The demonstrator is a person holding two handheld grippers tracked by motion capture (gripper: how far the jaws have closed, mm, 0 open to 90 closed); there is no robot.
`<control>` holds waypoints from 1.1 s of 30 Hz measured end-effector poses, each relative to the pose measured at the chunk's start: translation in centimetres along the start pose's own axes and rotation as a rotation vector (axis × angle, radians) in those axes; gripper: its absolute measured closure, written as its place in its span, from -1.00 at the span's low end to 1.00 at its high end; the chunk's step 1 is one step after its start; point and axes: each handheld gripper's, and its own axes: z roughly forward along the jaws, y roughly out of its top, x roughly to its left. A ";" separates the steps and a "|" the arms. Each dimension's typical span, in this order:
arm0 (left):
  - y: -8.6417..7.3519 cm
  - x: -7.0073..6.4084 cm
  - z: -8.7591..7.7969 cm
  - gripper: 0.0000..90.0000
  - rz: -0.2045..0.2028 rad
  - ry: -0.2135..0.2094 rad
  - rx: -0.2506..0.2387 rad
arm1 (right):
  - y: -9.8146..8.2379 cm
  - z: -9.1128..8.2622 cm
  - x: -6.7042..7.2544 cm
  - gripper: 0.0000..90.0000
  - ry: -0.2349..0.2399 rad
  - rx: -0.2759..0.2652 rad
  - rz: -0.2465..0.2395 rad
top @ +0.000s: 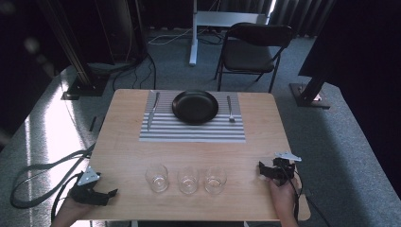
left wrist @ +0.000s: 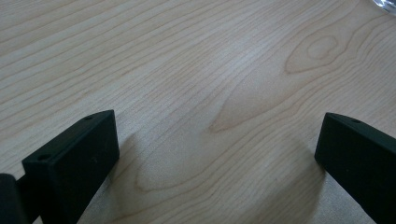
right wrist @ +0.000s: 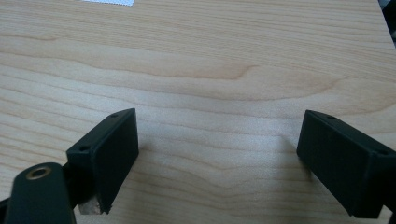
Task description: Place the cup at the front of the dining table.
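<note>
Light wooden rectangular table (top: 123, 156), grain running across; seen from above, it carries everything below.

Grey-and-white striped rectangular placemat (top: 189, 130) lies on the far half of the table, centred. A pale corner of it shows at the top edge of the right gripper view (right wrist: 109, 1).

Round black plate (top: 195, 107) sits on the placemat's far middle. Silver table knife (top: 152, 109) lies along the mat's left strip, silver fork (top: 230, 109) along its right strip, both just beside the plate and not touching it.

Three clear, short drinking glasses stand in a row on bare wood near the person's edge, upright, close together but apart: left glass (top: 157, 178), middle glass (top: 188, 180), right glass (top: 215, 179). A glint of glass shows at the top right corner of the left gripper view (left wrist: 385, 4).

Left black two-jaw gripper (top: 112, 192) held low at the table's near-left corner, pointing toward the glasses, well apart from the left glass. Its own view: jaws spread wide, bare wood between them, nothing held.

Right black two-jaw gripper (top: 261, 169) held at the near-right edge of the table, near the right glass but clear of it. Its own view: jaws spread wide over bare wood, nothing between them.

Both rest just above or on the tabletop; cannot tell which.
</note>
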 end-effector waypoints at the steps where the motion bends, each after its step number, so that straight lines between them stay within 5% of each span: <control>1: 0.0 0.0 0.0 -1.00 0.000 0.000 0.000 | 0.0 0.0 0.0 -0.73 0.000 0.000 0.000; 16: -0.5 0.4 -0.6 -1.00 0.008 -0.058 -0.011 | 0.0 0.0 0.0 -0.73 0.000 0.001 0.000; 22: -0.4 0.0 -0.6 -0.98 0.034 -0.036 0.013 | 0.0 0.0 0.0 -0.73 0.000 0.000 0.000; 26: -0.2 0.0 -0.7 -0.98 -0.002 -0.018 0.035 | 0.0 0.0 0.0 -0.73 0.000 0.000 0.000; 33: -0.4 -0.2 -1.0 -0.97 0.001 -0.031 0.024 | 0.0 0.0 0.0 -0.73 0.000 0.000 0.000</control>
